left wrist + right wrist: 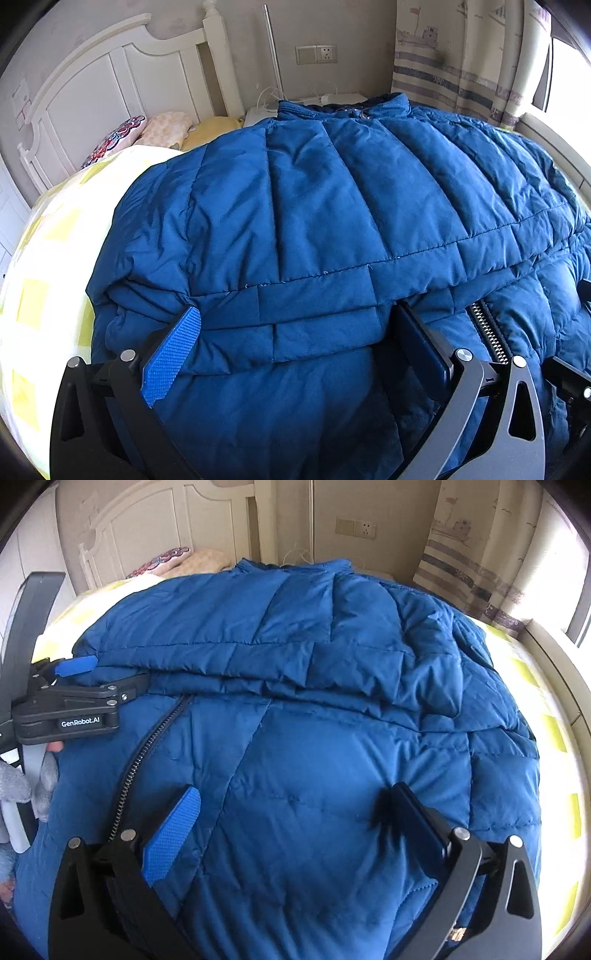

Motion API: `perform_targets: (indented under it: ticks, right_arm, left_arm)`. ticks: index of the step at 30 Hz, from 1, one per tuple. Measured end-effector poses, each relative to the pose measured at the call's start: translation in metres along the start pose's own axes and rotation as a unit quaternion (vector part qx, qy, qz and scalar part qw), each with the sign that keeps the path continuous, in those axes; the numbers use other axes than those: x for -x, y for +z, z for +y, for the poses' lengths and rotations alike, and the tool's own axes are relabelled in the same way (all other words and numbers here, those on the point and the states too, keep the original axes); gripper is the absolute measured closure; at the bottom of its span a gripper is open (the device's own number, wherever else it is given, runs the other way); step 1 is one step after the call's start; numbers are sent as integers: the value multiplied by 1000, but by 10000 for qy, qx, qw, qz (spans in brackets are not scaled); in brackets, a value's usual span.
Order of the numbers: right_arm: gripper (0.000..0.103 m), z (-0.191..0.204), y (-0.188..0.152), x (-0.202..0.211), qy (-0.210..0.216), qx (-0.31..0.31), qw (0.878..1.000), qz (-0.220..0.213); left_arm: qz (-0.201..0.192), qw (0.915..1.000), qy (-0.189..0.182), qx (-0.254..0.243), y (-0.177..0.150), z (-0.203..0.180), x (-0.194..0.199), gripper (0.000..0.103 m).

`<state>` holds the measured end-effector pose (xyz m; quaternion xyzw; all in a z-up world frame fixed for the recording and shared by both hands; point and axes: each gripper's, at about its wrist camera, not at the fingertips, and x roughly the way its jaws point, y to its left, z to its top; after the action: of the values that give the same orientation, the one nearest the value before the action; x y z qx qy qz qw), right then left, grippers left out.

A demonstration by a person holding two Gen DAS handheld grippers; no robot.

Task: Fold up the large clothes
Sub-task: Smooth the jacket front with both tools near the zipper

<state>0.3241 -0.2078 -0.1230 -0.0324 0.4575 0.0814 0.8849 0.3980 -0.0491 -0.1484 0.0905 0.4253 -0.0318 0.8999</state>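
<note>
Blue quilted jacket (314,206) lies spread over a bed w/ a yellow-and-white checked sheet (40,258), collar end toward the white headboard (92,92) and pillows (122,136). It fills most of both wrist views. One part is folded over the rest, making a thick horizontal ridge across the middle; black zipper (147,749) runs diagonally on the lower layer, below that ridge.

Left tongs (295,328) stand wide, one finger w/ a blue textured pad (171,354) on the left, the dark finger (421,339) on the right. The folded edge of the jacket bulges between the two fingers, and both tips sit against the fabric at the ridge; can't tell whether the pads actually press it. From the right wrist view the left tongs (110,679) appear at the left edge of the jacket, tips at the fold line, a fingertip of the person's hand (55,746) showing under the black body.

Right tongs (291,805) are spread as wide as they go, blue pad (171,834) left, dark finger (421,819) right. Jacket's lower panel lies flat beneath and between them, nothing gripped; zipper passes just left of the blue pad.

Curtain (469,554) and bright window sit at the right, wall socket (316,54) behind the bed.
</note>
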Motion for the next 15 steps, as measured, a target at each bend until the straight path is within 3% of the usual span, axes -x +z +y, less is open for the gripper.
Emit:
perform_targets:
  ticks: [3, 5, 7, 9, 11, 12, 14, 15]
  right_arm:
    - [2, -7, 0, 4, 252, -133, 9996, -34]
    - [3, -7, -7, 20, 306, -315, 9989, -178]
    - [3, -4, -15, 41, 480, -315, 9977, -361]
    - [3, 7, -23, 58, 542, 17, 9973, -495]
    - [3, 22, -34, 61, 478, 485, 9966, -473]
    - [3, 27, -39, 55, 430, 661, 9963, -356]
    - [2, 34, -52, 31, 364, 746, 9965, 95]
    - [2, 33, -50, 34, 355, 674, 9971, 48]
  left_arm:
    - [210, 9997, -79, 105, -4, 4, 11, 4]
    - [43, 9968, -603, 519, -19, 14, 37, 4]
    - [-320, 9939, -828, 650, -43, 19, 69, 4]
    - [-424, 9947, -772, 522, -64, 18, 84, 4]
    - [-157, 9976, -621, 266, -87, 13, 77, 4]
    - [62, 9978, -618, 228, -94, 12, 69, 4]
    - [75, 9963, -770, 368, -95, 19, 68, 4]
    - [107, 9963, -763, 369, -94, 19, 67, 4]
